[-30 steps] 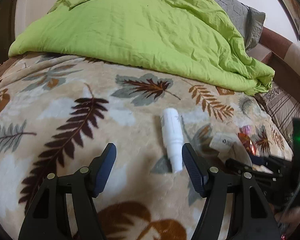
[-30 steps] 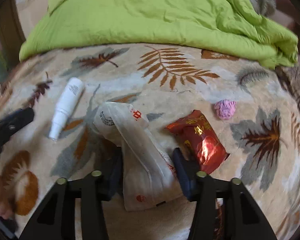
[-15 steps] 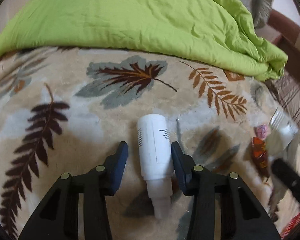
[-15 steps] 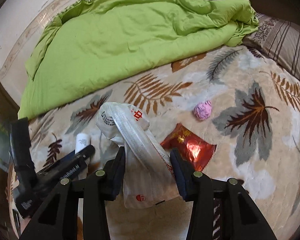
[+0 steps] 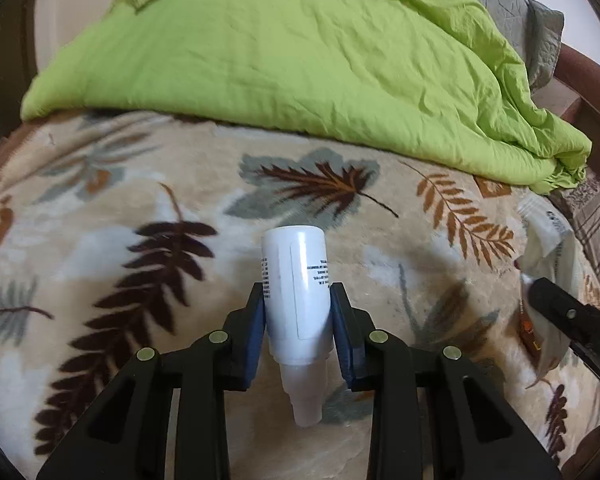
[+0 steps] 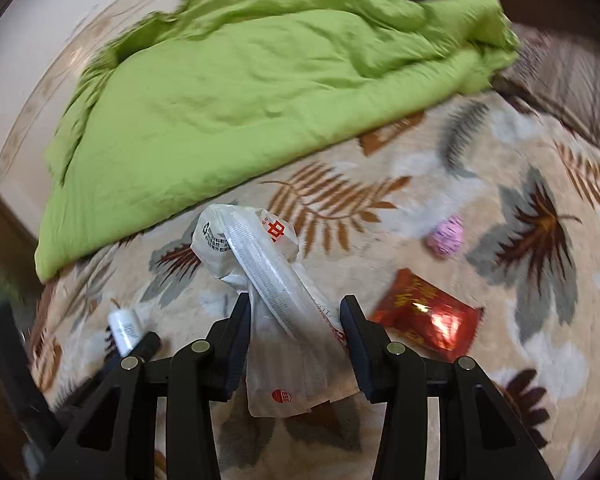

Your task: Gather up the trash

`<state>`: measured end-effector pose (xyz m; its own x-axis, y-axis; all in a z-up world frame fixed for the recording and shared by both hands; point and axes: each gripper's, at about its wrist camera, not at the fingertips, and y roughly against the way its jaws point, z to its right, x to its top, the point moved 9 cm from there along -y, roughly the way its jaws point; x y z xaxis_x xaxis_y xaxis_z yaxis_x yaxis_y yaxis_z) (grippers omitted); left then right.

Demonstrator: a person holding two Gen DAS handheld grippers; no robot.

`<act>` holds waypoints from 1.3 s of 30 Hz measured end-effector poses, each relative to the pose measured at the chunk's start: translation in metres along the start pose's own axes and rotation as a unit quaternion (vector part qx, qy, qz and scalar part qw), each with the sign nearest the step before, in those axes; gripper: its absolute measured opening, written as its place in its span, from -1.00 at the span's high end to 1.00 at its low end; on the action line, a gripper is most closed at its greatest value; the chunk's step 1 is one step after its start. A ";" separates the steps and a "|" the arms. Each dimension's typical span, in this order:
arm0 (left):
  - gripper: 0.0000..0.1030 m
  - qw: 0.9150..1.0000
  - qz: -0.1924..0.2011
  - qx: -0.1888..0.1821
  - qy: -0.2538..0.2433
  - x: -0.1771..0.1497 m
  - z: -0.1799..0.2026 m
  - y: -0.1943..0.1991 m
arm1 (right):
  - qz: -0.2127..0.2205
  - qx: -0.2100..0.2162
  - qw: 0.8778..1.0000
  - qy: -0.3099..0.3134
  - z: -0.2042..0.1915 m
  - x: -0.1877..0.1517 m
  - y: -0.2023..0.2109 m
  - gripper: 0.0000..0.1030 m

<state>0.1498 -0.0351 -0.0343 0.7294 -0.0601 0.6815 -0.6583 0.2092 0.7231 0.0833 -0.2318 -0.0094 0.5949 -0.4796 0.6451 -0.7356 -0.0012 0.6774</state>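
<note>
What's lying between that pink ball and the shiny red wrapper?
Nothing, only bare leaf-patterned blanket separates the pink ball and red wrapper, seen in the right wrist view.

Soft daylight, motion blur (right view)

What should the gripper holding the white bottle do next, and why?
Probably lift. The left gripper is shut on the white bottle, its blue pads pressed against both sides, and the bottle is low over the leaf blanket. Raising it clears the blanket so it can be carried off as trash.
</note>
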 end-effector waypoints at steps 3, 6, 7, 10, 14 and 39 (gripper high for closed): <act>0.42 0.999 0.022 0.028 -0.014 0.005 -0.005 0.007 | -0.001 0.011 1.000 0.013 -0.002 -0.003 -0.005 0.06; 0.42 0.999 0.031 0.040 -0.020 0.009 -0.007 0.008 | 0.002 0.014 1.000 0.018 -0.002 -0.002 -0.006 0.06; 0.42 0.998 0.031 0.043 -0.022 0.008 -0.007 0.008 | 0.000 0.017 1.000 0.018 -0.003 -0.002 -0.007 0.06; 0.42 0.998 0.032 0.049 -0.031 0.007 -0.005 0.007 | -0.002 0.022 1.000 0.021 -0.003 -0.004 -0.007 0.06; 0.42 0.996 0.040 0.059 -0.045 0.006 -0.002 0.010 | -0.004 0.032 0.999 0.023 -0.006 -0.004 -0.006 0.06; 0.42 0.995 0.054 0.065 -0.048 0.009 -0.004 0.019 | 0.011 0.045 0.998 0.040 -0.013 -0.001 0.004 0.06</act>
<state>0.1447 -0.0282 -0.0152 0.6362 -0.1377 0.7591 -0.7550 0.0911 0.6494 0.0840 -0.2201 -0.0033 0.6000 -0.4089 0.6876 -0.7724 -0.0724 0.6310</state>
